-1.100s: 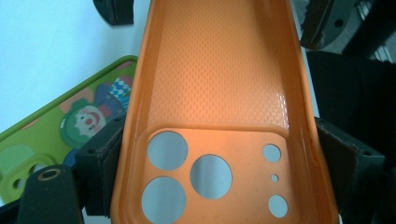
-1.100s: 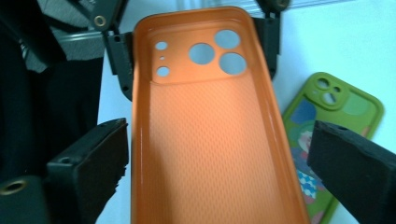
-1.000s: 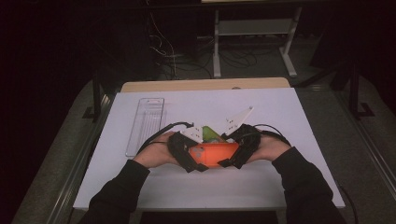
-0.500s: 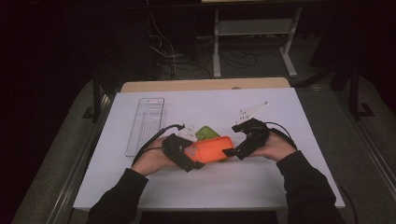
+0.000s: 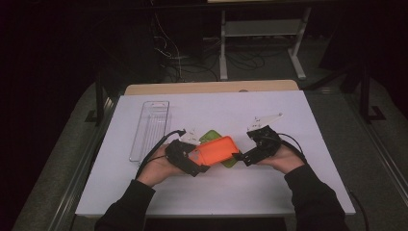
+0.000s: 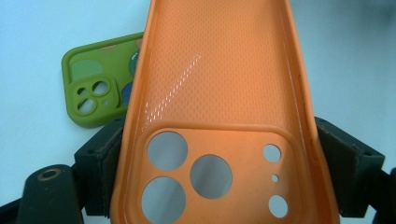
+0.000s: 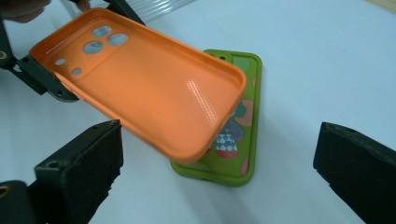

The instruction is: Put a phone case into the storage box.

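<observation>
From above, my left gripper point(image 5: 192, 161) clamps the orange phone case point(image 5: 214, 150) near mid-table, over the green case point(image 5: 230, 161). My left gripper view shows both jaws pressing the orange case's sides. In my right gripper view, my jaws stand wide apart, holding nothing.

Both arms wear dark long sleeves point(image 5: 312, 192). Each black tool point(image 5: 185, 159) has blocky padded jaws, a trailing black cable point(image 5: 153, 154).
</observation>
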Available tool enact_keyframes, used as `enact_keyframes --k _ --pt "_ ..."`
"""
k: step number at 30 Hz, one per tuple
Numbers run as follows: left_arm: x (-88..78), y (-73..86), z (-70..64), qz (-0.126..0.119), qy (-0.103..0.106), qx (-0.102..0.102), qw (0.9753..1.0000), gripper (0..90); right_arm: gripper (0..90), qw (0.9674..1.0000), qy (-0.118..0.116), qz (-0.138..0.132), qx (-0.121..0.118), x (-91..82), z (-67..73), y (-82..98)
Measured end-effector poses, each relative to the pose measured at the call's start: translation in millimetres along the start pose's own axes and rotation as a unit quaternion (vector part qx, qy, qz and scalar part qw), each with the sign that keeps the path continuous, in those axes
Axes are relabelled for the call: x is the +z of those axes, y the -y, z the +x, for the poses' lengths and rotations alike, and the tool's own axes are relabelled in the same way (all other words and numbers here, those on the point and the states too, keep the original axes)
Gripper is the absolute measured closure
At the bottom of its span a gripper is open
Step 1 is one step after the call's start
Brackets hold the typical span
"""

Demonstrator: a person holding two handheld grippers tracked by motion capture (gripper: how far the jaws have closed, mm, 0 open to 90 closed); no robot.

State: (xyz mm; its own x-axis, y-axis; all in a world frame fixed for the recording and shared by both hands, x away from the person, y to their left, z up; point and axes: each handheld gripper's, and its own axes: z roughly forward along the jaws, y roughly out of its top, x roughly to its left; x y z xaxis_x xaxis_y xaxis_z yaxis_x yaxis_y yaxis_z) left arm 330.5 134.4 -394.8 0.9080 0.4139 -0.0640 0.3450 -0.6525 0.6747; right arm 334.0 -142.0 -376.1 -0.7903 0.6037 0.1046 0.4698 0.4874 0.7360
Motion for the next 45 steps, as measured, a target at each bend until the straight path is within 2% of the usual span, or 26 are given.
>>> enact_keyframes --k 3,4,5,6,8,9,11,12,13,14,15,16,17,19,22,25,26,32,34,35,36,42,43,44,45 --pt "0.0 0.8 -0.2 0.007 -0.007 -0.005 0.9999 15.7 0.7 0.9996 0.005 -0.01 0.025 1.8 2.4 10.9" --pt "-2.3 1.6 1.9 0.015 -0.016 -0.001 0.9998 15.7 0.7 0.9994 0.01 -0.011 0.032 2.7 3.6 14.3" --pt "-2.3 1.6 1.9 0.015 -0.016 -0.001 0.9998 15.7 0.7 0.9994 0.01 -0.011 0.032 2.7 3.6 14.3" --pt "-1.5 2.5 -0.4 0.004 -0.02 -0.023 0.9995 15.7 0.7 0.9992 0.015 -0.006 0.036 3.7 4.4 17.5" --pt "-5.3 4.3 3.3 0.02 -0.024 -0.012 0.9994 15.7 0.7 0.9985 0.025 -0.003 0.049 5.0 6.4 24.6" --pt "-5.5 5.0 3.6 0.017 -0.025 -0.017 0.9994 15.7 0.7 0.9979 0.03 -0.006 0.057 5.3 8.0 29.2" --pt "-5.7 6.7 3.8 0.011 -0.03 -0.029 0.9991 15.7 0.7 0.9976 0.038 -0.008 0.057 5.6 8.6 31.6" --pt "-7.5 7.3 5.6 0.019 -0.032 -0.021 0.9991 15.7 0.7 0.9972 0.043 -0.007 0.06 5.7 9.9 33.8" --pt "-7.4 7.6 5.6 0.014 -0.032 -0.028 0.999 15.7 0.7 0.9968 0.048 -0.004 0.064 5.9 10.8 35.6" --pt "-8.0 7.6 6.5 0.015 -0.035 -0.026 0.9989 15.7 0.7 0.9962 0.054 -0.005 0.069 6.5 11.6 37.4" --pt "-6.7 7.9 5.3 0.007 -0.036 -0.042 0.9985 15.7 0.7 0.9959 0.057 -0.004 0.07 7.2 11.8 38.6" --pt "-8.1 7.8 8.0 0.018 -0.039 -0.032 0.9986 15.7 0.7 0.9956 0.056 -0.001 0.075 7.9 12.6 39.3" --pt "-7.4 7.9 7.4 0.015 -0.042 -0.042 0.9981 15.7 0.7 0.9958 0.061 -0.001 0.068 9.8 12.5 39.8" --pt "-8.3 7.6 9.1 0.02 -0.044 -0.04 0.998 15.7 0.7 0.9952 0.067 0.001 0.071 11.9 14.4 40.2" --pt "-8.0 6.0 9.3 0.019 -0.047 -0.044 0.9978 15.7 0.7 0.9951 0.081 0.0 0.056 14.7 15.5 40.1" --pt "-7.6 2.3 9.9 0.022 -0.049 -0.035 0.9979 15.7 0.7 0.9947 0.096 -0.003 0.038 15.8 16.7 39.9" --pt "-6.8 0.9 9.6 0.02 -0.049 -0.035 0.998 15.7 0.8 0.9939 0.107 -0.006 0.026 15.7 17.8 39.3" --pt "-4.4 -4.4 11.3 0.02 -0.039 -0.034 0.9985 15.7 0.8 0.9921 0.124 -0.019 0.002 15.5 15.8 39.0" --pt "-2.0 -4.8 11.7 0.012 -0.041 -0.042 0.9982 15.7 0.8 0.9918 0.126 -0.02 -0.009 16.1 16.5 38.5" --pt "-3.4 -4.9 13.3 0.024 -0.04 -0.032 0.9984 15.7 0.8 0.9912 0.128 -0.021 -0.027 16.8 16.4 38.2" --pt "-3.0 -4.6 13.0 0.024 -0.039 -0.036 0.9983 15.7 0.8 0.9912 0.128 -0.021 -0.027 16.8 16.4 38.2" --pt "-3.1 -3.7 13.3 0.032 -0.04 -0.036 0.998 15.7 0.8 0.9865 0.151 -0.022 -0.059 18.9 18.3 38.0" --pt "-3.1 -3.6 13.1 0.033 -0.042 -0.034 0.998 15.7 0.8 0.9865 0.15 -0.022 -0.062 19.0 18.8 37.8" --pt "-3.3 -3.6 12.9 0.033 -0.041 -0.034 0.998 15.7 0.9 0.9848 0.155 -0.024 -0.074 19.2 19.9 37.2" --pt "-3.3 -3.7 12.8 0.033 -0.04 -0.035 0.9981 15.7 0.9 0.9848 0.155 -0.024 -0.074 19.2 19.9 37.2"
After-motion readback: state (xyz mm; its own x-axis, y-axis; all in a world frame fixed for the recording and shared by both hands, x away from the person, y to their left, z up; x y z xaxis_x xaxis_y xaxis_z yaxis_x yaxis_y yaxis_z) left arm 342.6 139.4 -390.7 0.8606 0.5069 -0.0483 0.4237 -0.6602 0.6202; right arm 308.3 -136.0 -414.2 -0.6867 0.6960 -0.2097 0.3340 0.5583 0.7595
